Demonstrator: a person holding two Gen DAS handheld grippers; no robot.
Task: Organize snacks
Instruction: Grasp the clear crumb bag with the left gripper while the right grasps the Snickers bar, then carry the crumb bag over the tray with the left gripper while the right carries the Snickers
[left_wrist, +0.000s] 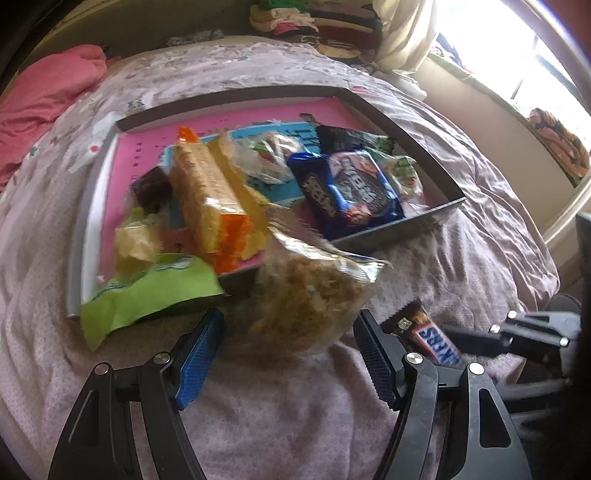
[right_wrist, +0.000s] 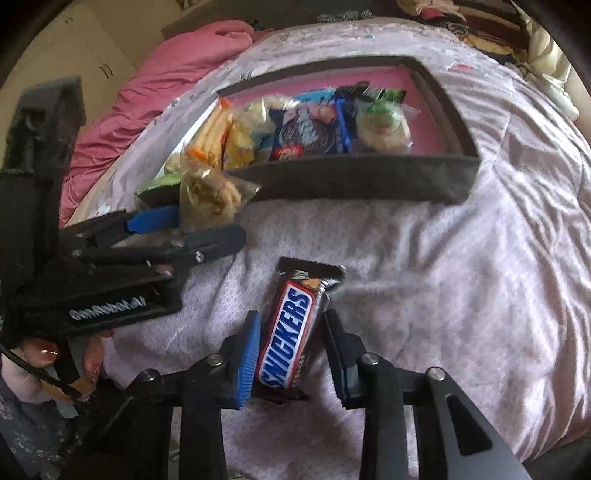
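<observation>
A dark-rimmed tray (left_wrist: 388, 236) with a pink floor lies on the bed and holds several snacks: an orange cracker pack (left_wrist: 210, 206), a blue Oreo pack (left_wrist: 351, 192) and a green bag (left_wrist: 147, 295) that hangs over the front rim. A clear bag of crumbly snack (left_wrist: 303, 299) leans at the tray's front wall, between the fingers of my left gripper (left_wrist: 290, 315). That gripper is open, with a gap at its blue pad. My right gripper (right_wrist: 291, 315) is shut on a Snickers bar (right_wrist: 288, 332) lying on the bedspread, in front of the tray (right_wrist: 351, 177).
A pale pink bedspread (right_wrist: 461, 295) covers the bed. A crumpled pink blanket (left_wrist: 48, 96) lies at the far left, with piled clothes behind. A bright window (left_wrist: 517, 55) is on the right. A person's hand (right_wrist: 37, 365) holds the left gripper (right_wrist: 210, 225).
</observation>
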